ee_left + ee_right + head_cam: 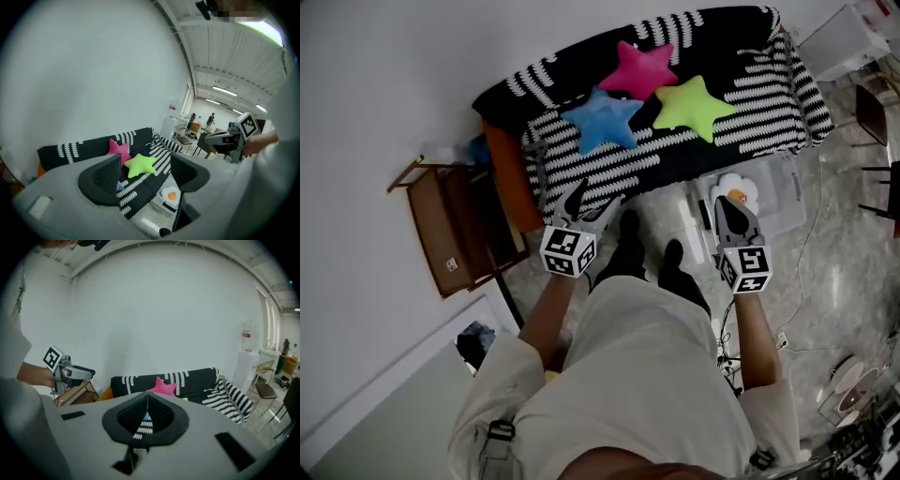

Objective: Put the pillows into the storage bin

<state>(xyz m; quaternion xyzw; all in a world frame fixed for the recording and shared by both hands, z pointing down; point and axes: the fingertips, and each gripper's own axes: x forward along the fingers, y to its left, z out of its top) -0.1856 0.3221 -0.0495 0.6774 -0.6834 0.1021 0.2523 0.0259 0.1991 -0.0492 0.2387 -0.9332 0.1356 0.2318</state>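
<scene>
White wall ran behind a black-and-white striped sofa (581, 169), and pale glossy tiles (834, 272) covered the floor where I stood. Three star pillows lay on the sofa's seat. A pink pillow (640, 68) sat by the back edge, a blue pillow (602, 118) lay nearer the front edge toward the left end, and a green pillow (693, 105) lay just beside both, toward the right end. On the floor against the sofa's front edge, near its right end, stood the clear storage bin (783, 192) with a fried-egg cushion (737, 192) inside. A wooden side table (450, 230) stood off the sofa's left end.

My left gripper (597, 194) hung short of the sofa's front edge with its jaws apart and nothing between them. My right gripper (724, 204) hovered over the bin's near edge, its jaws together at the tips and empty. None of the star pillows was in the bin.
</scene>
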